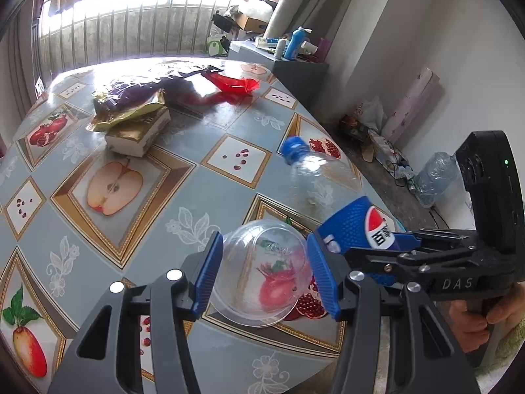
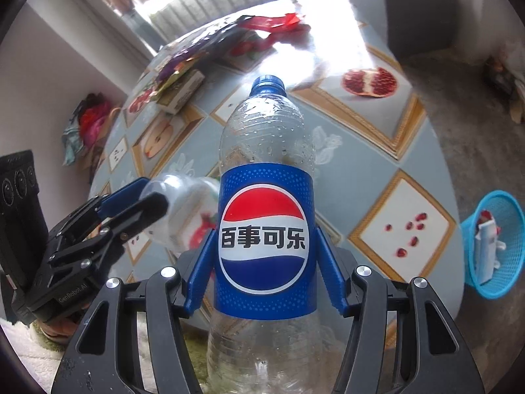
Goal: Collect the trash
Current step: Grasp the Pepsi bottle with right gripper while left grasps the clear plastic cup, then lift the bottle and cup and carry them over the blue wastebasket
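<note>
A round table (image 1: 203, 197) covered in a glossy grey-blue cloth printed with framed apples, pomegranates and seeds fills both views. On the floor beside it, at the right edge of the right wrist view, stands a turquoise plastic mesh waste basket (image 2: 507, 262) with some white and red rubbish already in it. Near the far side of the tabletop lies a pile of litter: a crumpled purple and gold foil snack bag (image 1: 131, 98) resting on a white and gold cardboard box (image 1: 139, 133), and just beyond them a red plastic wrapper (image 1: 234, 83). Above the near edge of the table, an empty clear plastic Pepsi bottle with a blue label and blue cap (image 2: 265, 229) is clamped at its label between the blue pads of the right gripper (image 2: 265, 256), its neck pointing away over the table. Just to its left, the left gripper (image 1: 262, 269) grips a clear plastic dome-shaped cup lid (image 1: 262, 272), a blue pad pressed against each side, with the tablecloth's pomegranate print showing through it. The two grippers sit close together, and a hand (image 1: 475, 325) is wrapped round the right gripper's handle.
</note>
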Tool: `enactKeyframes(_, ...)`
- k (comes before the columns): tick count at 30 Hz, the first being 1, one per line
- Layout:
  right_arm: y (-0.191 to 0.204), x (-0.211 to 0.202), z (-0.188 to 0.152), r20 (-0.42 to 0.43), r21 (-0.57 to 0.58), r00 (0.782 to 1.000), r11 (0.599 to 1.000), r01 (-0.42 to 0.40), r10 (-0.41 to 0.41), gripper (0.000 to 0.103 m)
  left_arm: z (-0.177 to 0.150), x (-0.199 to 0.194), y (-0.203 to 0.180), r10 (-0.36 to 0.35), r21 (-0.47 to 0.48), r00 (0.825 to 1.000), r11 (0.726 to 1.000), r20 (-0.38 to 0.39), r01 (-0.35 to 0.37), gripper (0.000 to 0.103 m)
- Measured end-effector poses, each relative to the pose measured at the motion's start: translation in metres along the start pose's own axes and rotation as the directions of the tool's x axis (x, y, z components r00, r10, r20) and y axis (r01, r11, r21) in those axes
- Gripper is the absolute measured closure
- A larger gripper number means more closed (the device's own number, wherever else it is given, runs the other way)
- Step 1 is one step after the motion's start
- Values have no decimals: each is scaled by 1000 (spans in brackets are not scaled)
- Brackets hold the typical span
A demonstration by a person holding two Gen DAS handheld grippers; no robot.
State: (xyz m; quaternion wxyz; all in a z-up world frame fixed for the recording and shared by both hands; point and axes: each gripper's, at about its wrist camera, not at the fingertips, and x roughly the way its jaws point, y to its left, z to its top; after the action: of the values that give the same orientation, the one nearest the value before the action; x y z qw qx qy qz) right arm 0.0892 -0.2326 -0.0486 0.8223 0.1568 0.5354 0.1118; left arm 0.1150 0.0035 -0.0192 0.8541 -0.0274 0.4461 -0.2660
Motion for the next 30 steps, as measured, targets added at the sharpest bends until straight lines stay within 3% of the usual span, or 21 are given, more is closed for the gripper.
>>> enactKeyframes(5, -18, -10, -3, 15, 51, 998, 997, 53, -54, 47, -2, -2, 4, -15, 1, 1000, 1000, 2, 15, 39)
enactKeyframes(30, -22, -14, -6, 10, 62, 998, 996, 64, -65, 44, -5, 25, -15, 77, 87, 997, 993, -28, -74, 37)
